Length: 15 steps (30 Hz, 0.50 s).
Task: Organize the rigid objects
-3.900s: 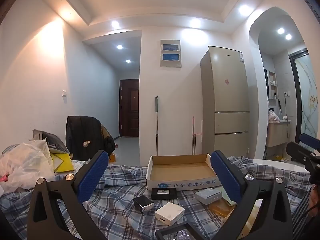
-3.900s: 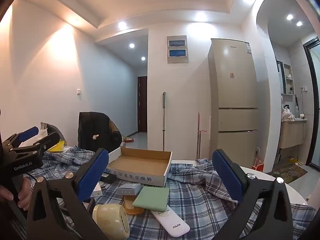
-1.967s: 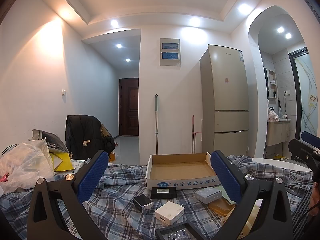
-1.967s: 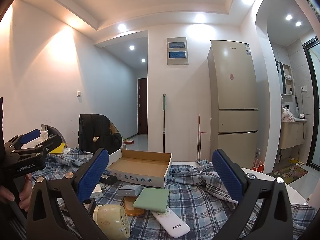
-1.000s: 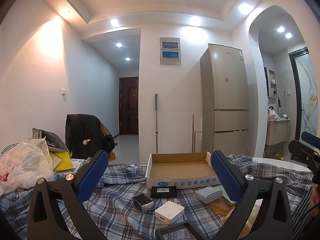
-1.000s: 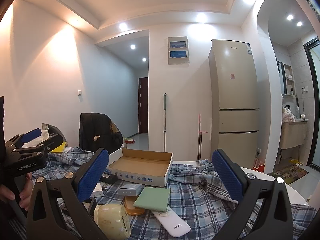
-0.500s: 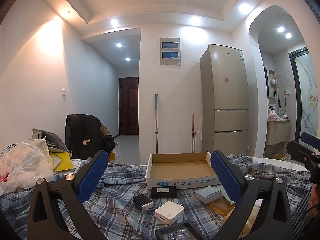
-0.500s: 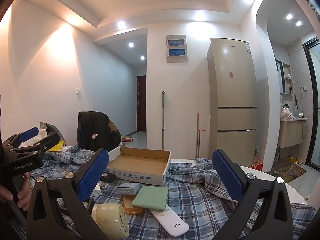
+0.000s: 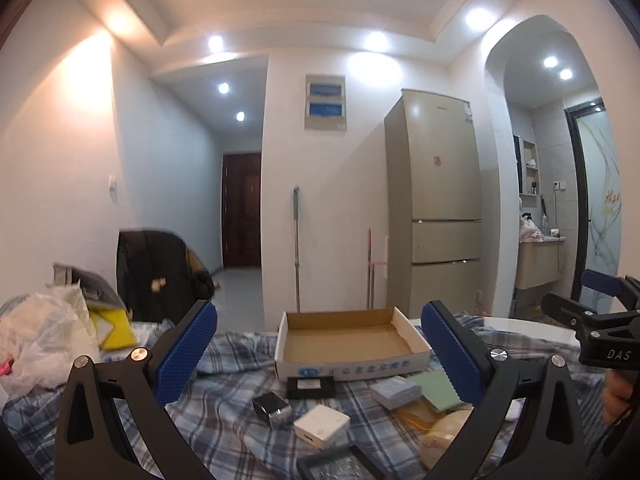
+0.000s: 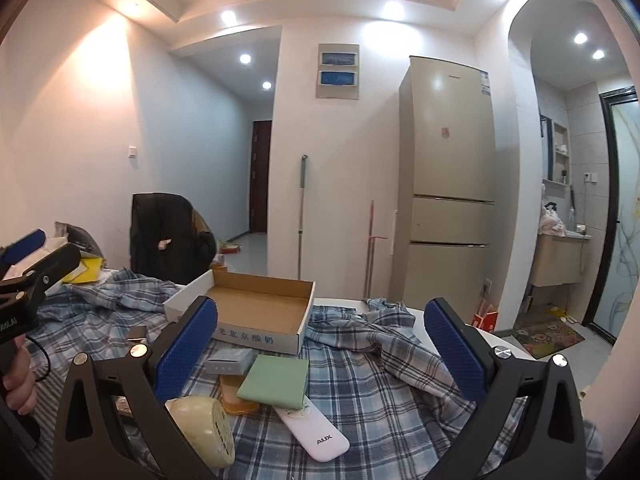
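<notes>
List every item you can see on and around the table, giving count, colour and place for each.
cardboard tray: 1, brown inside with white walls, table middle, empty
black flat box: 1, just in front of the tray
white square box: 1, near table edge
green pad: 1, pale green, overlapping the white remote
remote: 1, white, marked AUX
cream round device: 1, near left
checked cloth: 1, blue, covering table
fridge: 1, beige, back wall
left gripper: open, blue pads
right gripper: open, blue pads

A cardboard tray [image 10: 256, 312] sits on the tabletop [image 10: 360, 380]. Before it lie a flat pad [image 10: 276, 380] and a remote [image 10: 316, 428]. A fridge [image 10: 448, 184] stands behind.
</notes>
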### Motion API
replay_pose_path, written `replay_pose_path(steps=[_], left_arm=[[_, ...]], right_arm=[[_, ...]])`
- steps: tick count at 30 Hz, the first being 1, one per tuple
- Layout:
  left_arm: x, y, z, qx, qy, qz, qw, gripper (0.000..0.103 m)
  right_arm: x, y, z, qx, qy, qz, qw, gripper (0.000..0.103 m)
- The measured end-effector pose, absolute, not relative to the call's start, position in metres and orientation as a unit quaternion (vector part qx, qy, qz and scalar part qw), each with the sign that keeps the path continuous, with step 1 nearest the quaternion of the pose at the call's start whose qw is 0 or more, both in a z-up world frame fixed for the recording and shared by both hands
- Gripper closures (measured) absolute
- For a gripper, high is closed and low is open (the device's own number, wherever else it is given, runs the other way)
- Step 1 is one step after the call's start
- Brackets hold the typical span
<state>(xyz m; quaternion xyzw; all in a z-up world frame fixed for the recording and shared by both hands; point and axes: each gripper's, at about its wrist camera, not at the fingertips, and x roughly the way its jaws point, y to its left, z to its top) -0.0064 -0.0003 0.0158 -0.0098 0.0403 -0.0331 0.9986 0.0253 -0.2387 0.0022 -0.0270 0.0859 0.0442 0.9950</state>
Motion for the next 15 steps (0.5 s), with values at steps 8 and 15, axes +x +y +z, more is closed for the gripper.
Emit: replay_pose_path(steps=[8,15], left_arm=[[-0.007,0.015,0.030,-0.031,0.129,-0.031,0.991,0.000],[-0.025,0.029,0.011,-0.025,0.130,-0.025,0.991,0.000]], right_arm=[[0.014,-0.255,0.032,0.002,0.168,0.124,0.978,0.000],[0.036,-0.268,0.004,0.014,0.235,0.119,0.965,0.002]])
